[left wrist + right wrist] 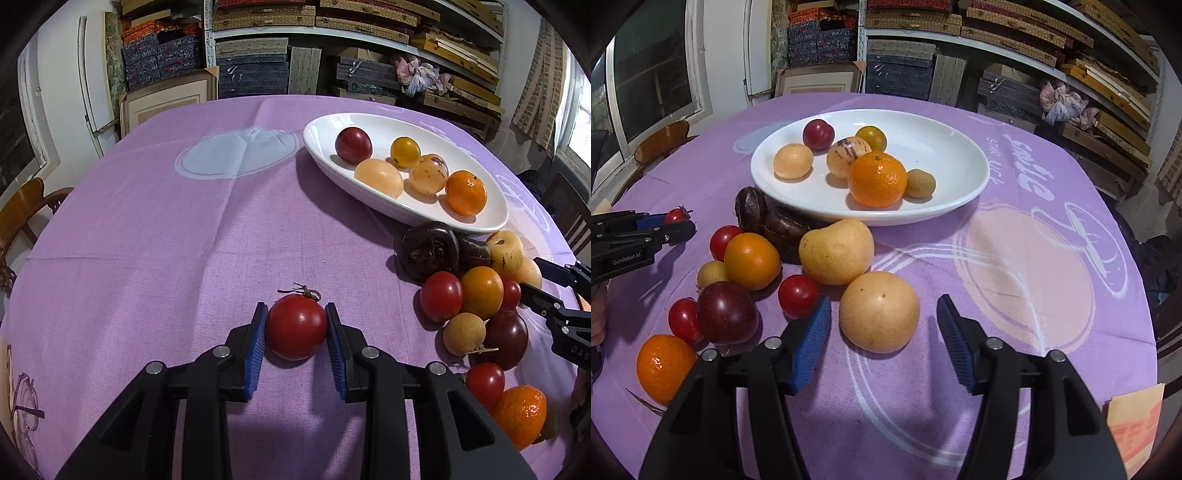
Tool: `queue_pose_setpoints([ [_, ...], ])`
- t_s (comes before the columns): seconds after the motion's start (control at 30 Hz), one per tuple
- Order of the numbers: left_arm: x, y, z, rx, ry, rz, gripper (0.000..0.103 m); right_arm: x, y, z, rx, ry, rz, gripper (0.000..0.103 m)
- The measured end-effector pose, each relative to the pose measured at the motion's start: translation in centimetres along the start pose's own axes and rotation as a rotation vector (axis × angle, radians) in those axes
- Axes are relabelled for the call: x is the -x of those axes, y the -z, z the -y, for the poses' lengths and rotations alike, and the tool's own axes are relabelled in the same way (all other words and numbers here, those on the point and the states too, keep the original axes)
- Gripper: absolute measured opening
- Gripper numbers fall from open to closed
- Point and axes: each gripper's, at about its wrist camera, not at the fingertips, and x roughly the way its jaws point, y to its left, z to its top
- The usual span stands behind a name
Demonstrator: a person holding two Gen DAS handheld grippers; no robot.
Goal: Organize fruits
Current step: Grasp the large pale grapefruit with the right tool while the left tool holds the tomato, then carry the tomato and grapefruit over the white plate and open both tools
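While six fruits sit in the white dish (pixel 964 184), my left gripper (pixel 296 325) clamps a red tomato (pixel 296 326), my right gripper (pixel 882 332) gapes around a tan round fruit (pixel 879 312), and a pile (pixel 750 266) waits.

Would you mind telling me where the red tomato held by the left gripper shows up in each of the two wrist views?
Left wrist view: the red tomato sits low at centre, between the pads of the left gripper.
Right wrist view: the same tomato peeks out at the far left edge, behind the tip of the left gripper.
Shared landmark: the white plate of fruit, beyond the tomato in both views.
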Motion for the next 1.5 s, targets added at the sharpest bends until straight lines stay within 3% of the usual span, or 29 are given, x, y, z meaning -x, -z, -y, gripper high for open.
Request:
queue_pose_setpoints([
  [0.5, 0.1, -0.1, 0.0, 0.008, 0.023, 0.004, 0.031, 0.8, 0.5, 0.5, -0.030, -0.025, 0.022, 0.045],
  [0.8, 1.7, -1.4, 1.5, -0.036, 0.029, 0.086, 0.031, 3.2, -0.1, 2.4, -0.111, -0.060, 0.090, 0.045],
  [1.0, 1.6, -6.5, 3.4, -0.072, 0.047, 0.109, 0.031, 4.6, -4.3, 3.1, -0.083, -0.041, 0.123, 0.045],
  [1.13, 0.5, -9.5, 6.1, -0.098, 0.098, 0.095, 0.031, 2.8, -8.3, 4.0, -0.097, -0.024, 0.121, 0.045],
  [1.3, -1.4, -9.8, 10.3, -0.190, 0.127, 0.070, 0.031, -2.4, -12.3, 5.8, -0.167, -0.032, 0.066, 0.045],
  [1.5, -4.0, -10.0, 11.5, -0.207, 0.144, 0.016, 0.031, -6.9, -14.6, 6.1, -0.187, -0.045, 0.011, 0.045],
])
